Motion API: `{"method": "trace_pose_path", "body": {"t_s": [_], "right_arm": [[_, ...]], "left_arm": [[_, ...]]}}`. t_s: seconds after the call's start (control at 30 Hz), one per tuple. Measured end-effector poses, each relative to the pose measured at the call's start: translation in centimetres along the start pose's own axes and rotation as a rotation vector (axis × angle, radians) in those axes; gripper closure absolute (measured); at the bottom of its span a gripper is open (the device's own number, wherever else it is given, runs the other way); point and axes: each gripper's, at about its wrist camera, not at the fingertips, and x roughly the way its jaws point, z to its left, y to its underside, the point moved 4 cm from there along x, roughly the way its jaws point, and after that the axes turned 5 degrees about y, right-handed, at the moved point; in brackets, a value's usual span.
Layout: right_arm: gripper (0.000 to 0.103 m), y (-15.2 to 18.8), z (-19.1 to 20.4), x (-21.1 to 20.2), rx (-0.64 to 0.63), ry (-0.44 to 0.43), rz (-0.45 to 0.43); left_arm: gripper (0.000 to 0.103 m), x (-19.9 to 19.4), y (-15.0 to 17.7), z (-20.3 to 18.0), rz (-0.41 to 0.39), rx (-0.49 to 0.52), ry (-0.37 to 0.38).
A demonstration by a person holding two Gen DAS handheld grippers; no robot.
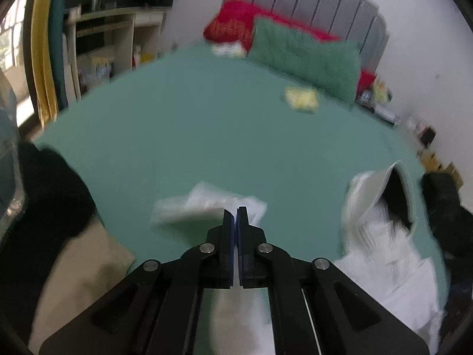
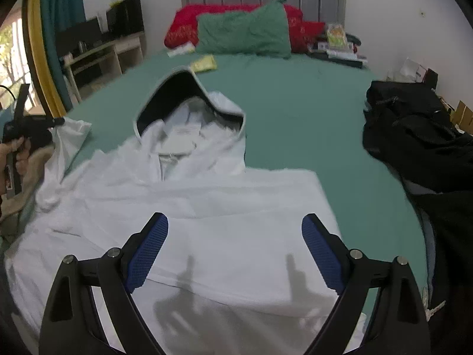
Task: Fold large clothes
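Note:
A white hooded jacket (image 2: pixel 207 207) lies spread face up on the green bed sheet (image 2: pixel 295 118), its dark-lined hood (image 2: pixel 180 94) towards the headboard. My right gripper (image 2: pixel 235 233) is open and empty, hovering above the jacket's body. My left gripper (image 1: pixel 235 211) is shut on the jacket's left sleeve (image 1: pixel 204 204), holding it out to the jacket's left; it also shows in the right wrist view (image 2: pixel 57 122) with the sleeve (image 2: pixel 69 136). The hood (image 1: pixel 390 189) shows at the right of the left wrist view.
A black garment pile (image 2: pixel 419 136) lies on the bed's right side. A green pillow (image 2: pixel 245 32), red pillows (image 2: pixel 183 29) and a yellow packet (image 2: pixel 204 63) lie near the headboard. A beige cloth (image 1: pixel 82 272) lies at the left edge. Shelves (image 2: pixel 97 56) stand left.

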Motion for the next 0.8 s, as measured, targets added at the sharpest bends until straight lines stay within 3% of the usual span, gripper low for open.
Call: {"method": "trace_pose_path", "body": {"t_s": [0.13,0.27,0.43,0.53,0.57,0.63,0.67,0.7,0.8], "right_arm": [[0.011,-0.1,-1.7,-1.6,0.061,-0.021,-0.028],[0.011,-0.1,-4.3,-3.1,0.129,-0.036,-0.054],[0.011,0.0,-7.8,-5.0,0.236,-0.059,-0.061],[0.011,0.1,-9.8,-6.0,0.287,-0.048,-0.076],[0.011,0.2,-10.5,-6.3,0.305,-0.04,-0.074],[0.011,0.5,-11.7,-6.5,0.337,-0.033,-0.068],[0.011,0.6,-12.2,-6.5,0.349,-0.031,-0.069],[0.011,0.8,-12.6,-6.3,0.357,-0.024,-0.058],[0.011,1.2,-12.9,-5.6,0.383,-0.038,-0.023]], "left_arm": [[0.101,-5.7,-2.6,-6.3,-0.104,0.083,0.04],[0.101,-10.8,-3.3,-15.8,-0.196,0.219,0.083],[0.101,-13.4,0.3,-25.5,-0.182,0.336,0.149],[0.1,-12.4,5.7,-30.5,-0.052,0.38,0.223],[0.096,-11.3,8.7,-32.3,0.045,0.43,0.253],[0.073,-9.9,13.3,-33.9,0.208,0.469,0.316],[0.056,-9.5,16.1,-34.1,0.298,0.464,0.357],[0.051,-9.4,17.8,-33.8,0.349,0.467,0.374],[0.051,-9.8,20.5,-30.4,0.416,0.481,0.347]]}}
